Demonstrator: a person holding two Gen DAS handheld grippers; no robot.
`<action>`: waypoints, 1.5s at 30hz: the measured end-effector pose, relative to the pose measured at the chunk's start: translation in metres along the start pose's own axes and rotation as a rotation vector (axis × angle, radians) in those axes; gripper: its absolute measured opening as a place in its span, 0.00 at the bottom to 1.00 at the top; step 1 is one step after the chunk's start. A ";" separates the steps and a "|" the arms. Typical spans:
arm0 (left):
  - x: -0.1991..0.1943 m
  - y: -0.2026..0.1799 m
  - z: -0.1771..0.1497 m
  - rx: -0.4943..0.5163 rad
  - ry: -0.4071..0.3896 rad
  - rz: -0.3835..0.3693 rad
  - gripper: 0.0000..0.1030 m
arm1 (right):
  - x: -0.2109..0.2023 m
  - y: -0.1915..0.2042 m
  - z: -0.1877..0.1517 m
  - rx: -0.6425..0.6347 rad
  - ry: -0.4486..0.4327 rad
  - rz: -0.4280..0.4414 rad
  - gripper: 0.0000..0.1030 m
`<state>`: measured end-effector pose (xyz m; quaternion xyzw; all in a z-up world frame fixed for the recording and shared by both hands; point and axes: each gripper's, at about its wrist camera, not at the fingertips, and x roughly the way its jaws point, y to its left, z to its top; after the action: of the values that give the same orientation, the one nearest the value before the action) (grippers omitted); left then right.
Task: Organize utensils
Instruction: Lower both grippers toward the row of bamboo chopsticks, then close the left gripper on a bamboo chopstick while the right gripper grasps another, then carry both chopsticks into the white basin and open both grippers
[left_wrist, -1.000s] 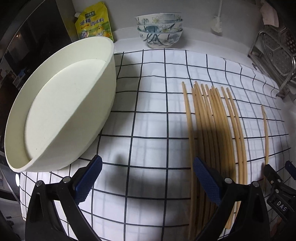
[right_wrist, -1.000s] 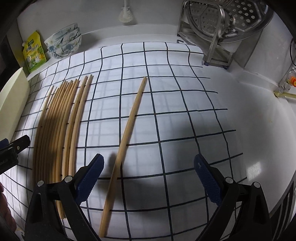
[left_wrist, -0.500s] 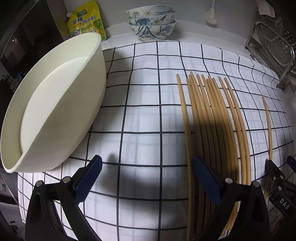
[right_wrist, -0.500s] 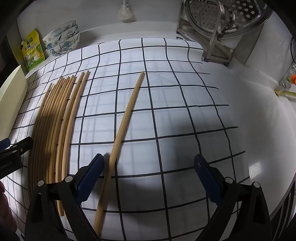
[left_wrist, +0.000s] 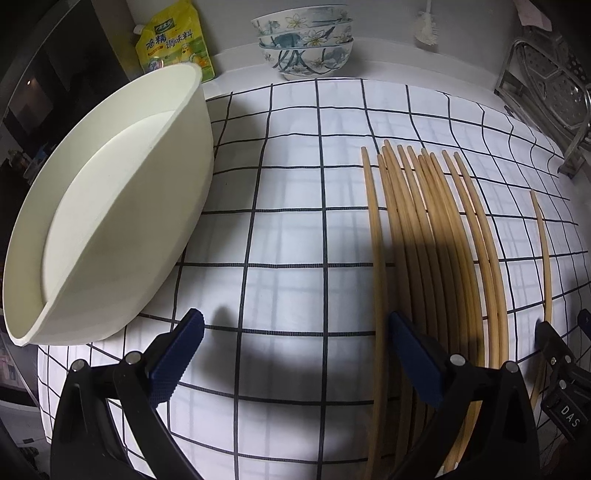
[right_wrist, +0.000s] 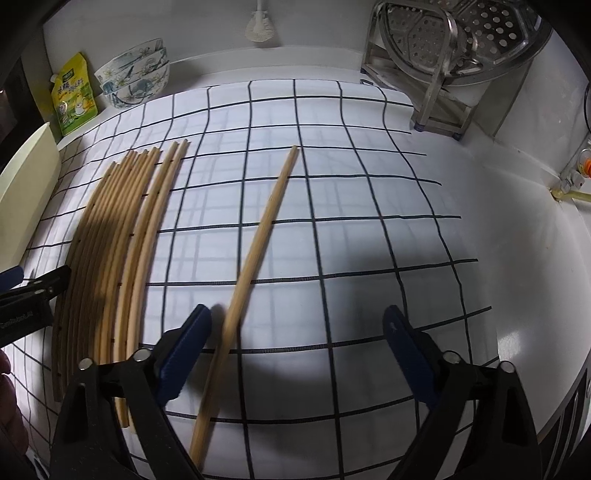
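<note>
Several bamboo chopsticks (left_wrist: 424, 240) lie side by side on a white checked cloth (left_wrist: 288, 229); they also show in the right wrist view (right_wrist: 122, 236). One chopstick (right_wrist: 255, 251) lies apart to their right, seen too in the left wrist view (left_wrist: 546, 258). My left gripper (left_wrist: 295, 350) is open and empty above the cloth, its right finger over the bundle's near ends. My right gripper (right_wrist: 295, 343) is open and empty, the lone chopstick just inside its left finger (right_wrist: 184, 347).
A large cream basin (left_wrist: 103, 229) stands at the left. A stack of patterned bowls (left_wrist: 306, 40) and a yellow seasoning bag (left_wrist: 173, 40) stand at the back. A steel rack with a steamer plate (right_wrist: 454, 55) stands at the back right.
Both grippers have shifted slightly; the lone chopstick now sits between the right gripper's fingers instead of under its left one. Nothing was grasped.
</note>
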<state>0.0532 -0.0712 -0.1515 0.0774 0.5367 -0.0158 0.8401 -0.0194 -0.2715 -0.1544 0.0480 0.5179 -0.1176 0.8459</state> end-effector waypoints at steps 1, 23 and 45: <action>-0.001 -0.002 0.000 0.008 0.000 -0.001 0.90 | 0.000 0.001 0.000 -0.004 -0.002 0.006 0.81; -0.012 -0.010 0.010 0.006 0.067 -0.190 0.07 | -0.006 0.016 0.011 -0.034 0.036 0.142 0.06; -0.109 0.156 0.063 -0.169 -0.195 -0.097 0.07 | -0.088 0.178 0.120 -0.181 -0.124 0.436 0.06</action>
<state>0.0809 0.0673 -0.0093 -0.0215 0.4551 -0.0184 0.8900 0.0904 -0.1106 -0.0282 0.0753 0.4508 0.1117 0.8824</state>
